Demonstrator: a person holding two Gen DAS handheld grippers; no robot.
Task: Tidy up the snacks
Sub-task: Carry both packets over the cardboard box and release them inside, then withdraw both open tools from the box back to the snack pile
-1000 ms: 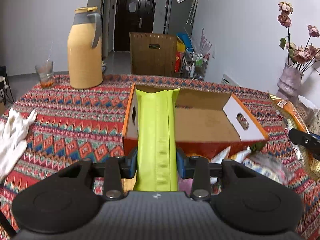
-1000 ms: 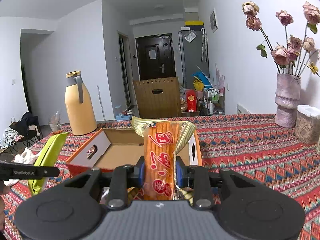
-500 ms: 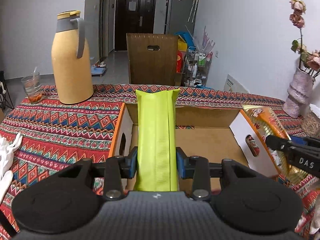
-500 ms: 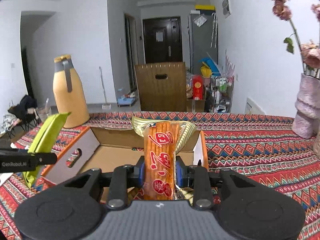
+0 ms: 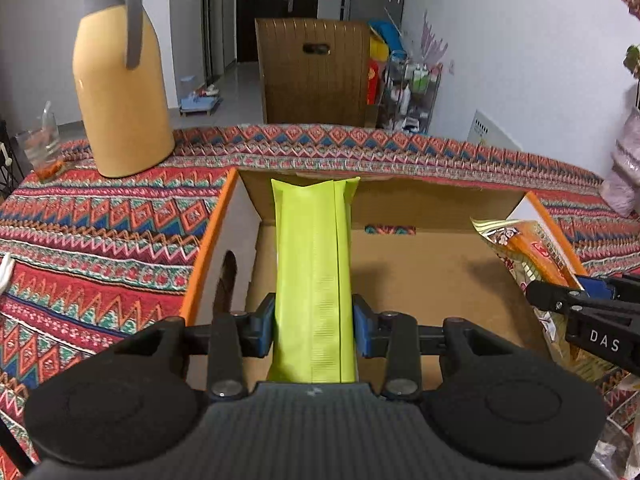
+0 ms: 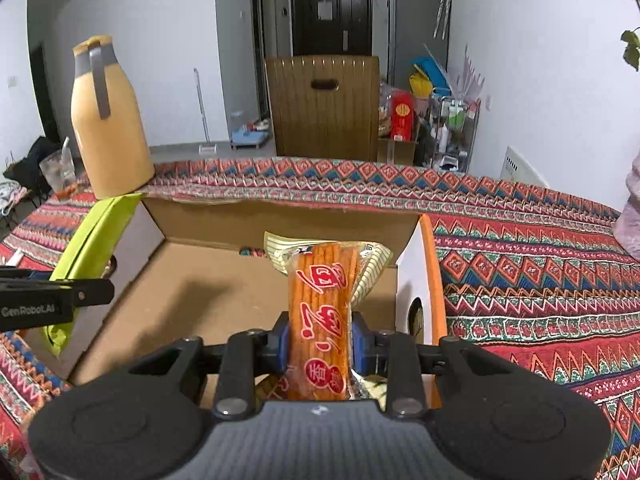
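My left gripper is shut on a lime-green snack packet, held lengthwise over the left half of an open cardboard box. My right gripper is shut on an orange snack packet with red characters, hanging over the right half of the same box. In the left wrist view the orange packet and the right gripper's fingers show at the right edge. In the right wrist view the green packet and the left gripper's fingers show at the left. The box floor is bare brown cardboard.
The box has orange-edged side walls with hand holes and lies on a patterned red tablecloth. A tall yellow thermos and a plastic cup stand at the back left. A wooden chair is behind the table. A pink vase stands right.
Both grippers have moved forward and down, from in front of the box to over its inside. Each still holds its packet. The box now fills the lower part of both views.
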